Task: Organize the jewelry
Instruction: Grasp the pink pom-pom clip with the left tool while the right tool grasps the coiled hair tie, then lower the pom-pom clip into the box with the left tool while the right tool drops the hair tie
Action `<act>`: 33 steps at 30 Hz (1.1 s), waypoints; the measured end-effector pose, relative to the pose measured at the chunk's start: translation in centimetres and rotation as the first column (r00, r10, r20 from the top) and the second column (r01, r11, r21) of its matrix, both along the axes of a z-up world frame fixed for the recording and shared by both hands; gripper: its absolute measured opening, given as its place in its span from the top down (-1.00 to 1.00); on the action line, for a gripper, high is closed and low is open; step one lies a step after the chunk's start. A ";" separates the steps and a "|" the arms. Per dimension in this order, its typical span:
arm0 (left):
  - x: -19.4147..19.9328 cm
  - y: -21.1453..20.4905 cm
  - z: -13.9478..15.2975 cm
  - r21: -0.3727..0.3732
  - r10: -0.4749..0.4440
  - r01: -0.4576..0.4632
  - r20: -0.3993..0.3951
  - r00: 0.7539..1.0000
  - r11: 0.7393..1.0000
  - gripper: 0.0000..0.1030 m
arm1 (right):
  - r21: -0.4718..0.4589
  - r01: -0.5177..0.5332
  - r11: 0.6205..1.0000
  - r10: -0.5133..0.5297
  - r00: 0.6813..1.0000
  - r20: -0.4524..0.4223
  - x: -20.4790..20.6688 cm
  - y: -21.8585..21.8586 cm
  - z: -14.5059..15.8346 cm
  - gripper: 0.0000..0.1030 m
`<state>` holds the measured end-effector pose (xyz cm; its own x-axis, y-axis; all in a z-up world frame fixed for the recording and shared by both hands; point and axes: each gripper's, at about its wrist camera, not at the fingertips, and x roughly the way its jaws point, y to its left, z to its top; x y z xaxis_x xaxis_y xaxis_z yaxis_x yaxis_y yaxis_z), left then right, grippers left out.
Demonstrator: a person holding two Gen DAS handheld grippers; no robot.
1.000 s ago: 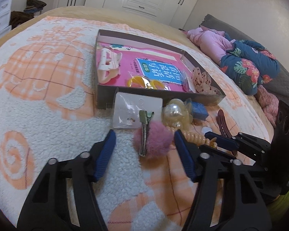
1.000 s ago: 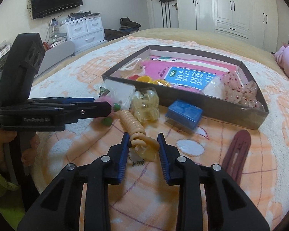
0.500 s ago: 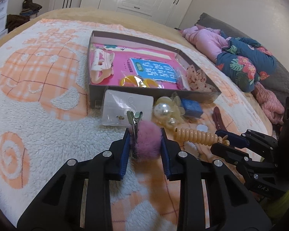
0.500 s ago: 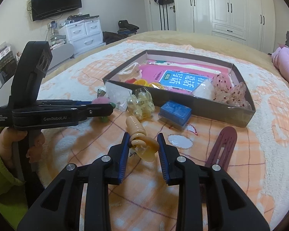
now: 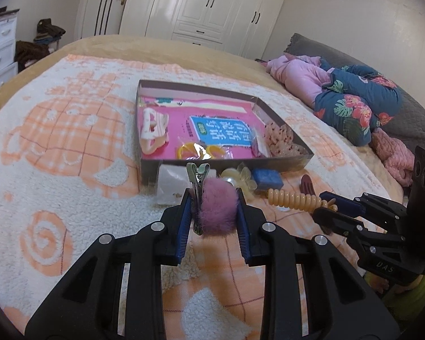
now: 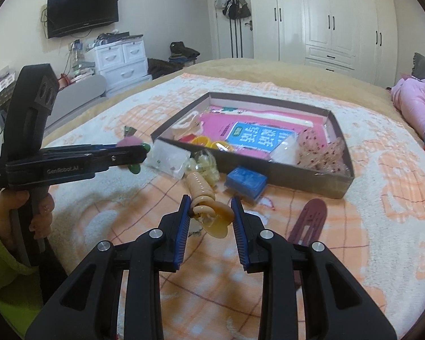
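Note:
My left gripper point(image 5: 214, 212) is shut on a pink pom-pom hair clip point(image 5: 216, 206) with a green metal clip, held above the blanket in front of the grey box point(image 5: 226, 164). My right gripper point(image 6: 211, 215) is shut on the end of a beige coil hair tie point(image 6: 204, 195), lifted off the blanket; the tie also shows in the left wrist view point(image 5: 296, 199). The box point(image 6: 269, 172) holds a pink claw clip point(image 5: 153, 133), yellow rings point(image 5: 198, 150) and a dotted scrunchie point(image 5: 282, 138) on a pink book.
Beside the box's near wall lie a white earring card point(image 5: 171, 187), a pearl hair piece point(image 6: 204, 164), a blue case point(image 6: 246, 181) and a maroon barrette point(image 6: 311, 218). Folded clothes point(image 5: 348, 99) lie at the right of the bed.
My left gripper closed on the pom-pom clip and lifted it. My right gripper, holding the coil tie, rose and the tie came off the blanket.

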<state>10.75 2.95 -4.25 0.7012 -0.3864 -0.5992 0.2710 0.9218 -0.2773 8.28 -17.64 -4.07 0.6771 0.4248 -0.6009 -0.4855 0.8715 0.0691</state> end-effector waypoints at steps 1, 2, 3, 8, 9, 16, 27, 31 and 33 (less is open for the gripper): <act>0.0 -0.2 0.2 0.001 -0.002 0.002 0.005 1.000 1.000 0.59 | 0.001 0.008 1.000 -0.008 1.000 0.007 0.0 -0.2 0.2 0.46; 0.0 -0.3 0.3 0.003 -0.004 0.004 0.009 1.000 1.000 0.59 | 0.002 0.014 1.000 -0.014 1.000 0.011 0.1 -0.4 0.3 0.46; 0.0 -0.5 0.5 0.006 -0.008 0.008 0.013 1.000 1.000 0.59 | 0.003 0.022 1.000 -0.022 1.000 0.016 0.2 -0.7 0.5 0.46; 0.3 -1.5 1.0 0.008 -0.026 0.026 0.027 0.999 1.000 0.59 | 0.008 0.060 0.998 -0.060 0.998 0.035 0.4 -1.7 1.1 0.46; 0.4 -1.8 1.2 0.008 -0.031 0.031 0.029 0.999 0.999 0.59 | 0.008 0.067 0.998 -0.067 0.997 0.039 0.5 -2.0 1.2 0.46; 1.0 -3.2 1.6 0.012 -0.055 0.054 0.042 0.998 0.998 0.59 | 0.014 0.121 0.993 -0.122 0.991 0.059 0.9 -3.5 1.6 0.46; 2.4 -5.0 2.3 0.012 -0.079 0.078 0.067 0.995 0.997 0.59 | 0.031 0.201 0.979 -0.203 0.975 0.086 1.8 -5.5 2.3 0.46; 3.2 -5.5 2.6 0.006 -0.082 0.082 0.077 0.994 0.997 0.59 | 0.039 0.218 0.975 -0.221 0.971 0.095 2.2 -6.0 2.6 0.46; 3.7 -5.7 2.8 0.005 -0.082 0.082 0.082 0.993 0.997 0.59 | 0.036 0.228 0.973 -0.230 0.968 0.104 2.4 -6.1 2.8 0.46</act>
<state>14.43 -2.70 -1.48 0.7136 -0.4437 -0.5421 0.3677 0.8959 -0.2493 10.69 -23.77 -1.30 0.8177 0.2641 -0.5114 -0.2790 0.9590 0.0492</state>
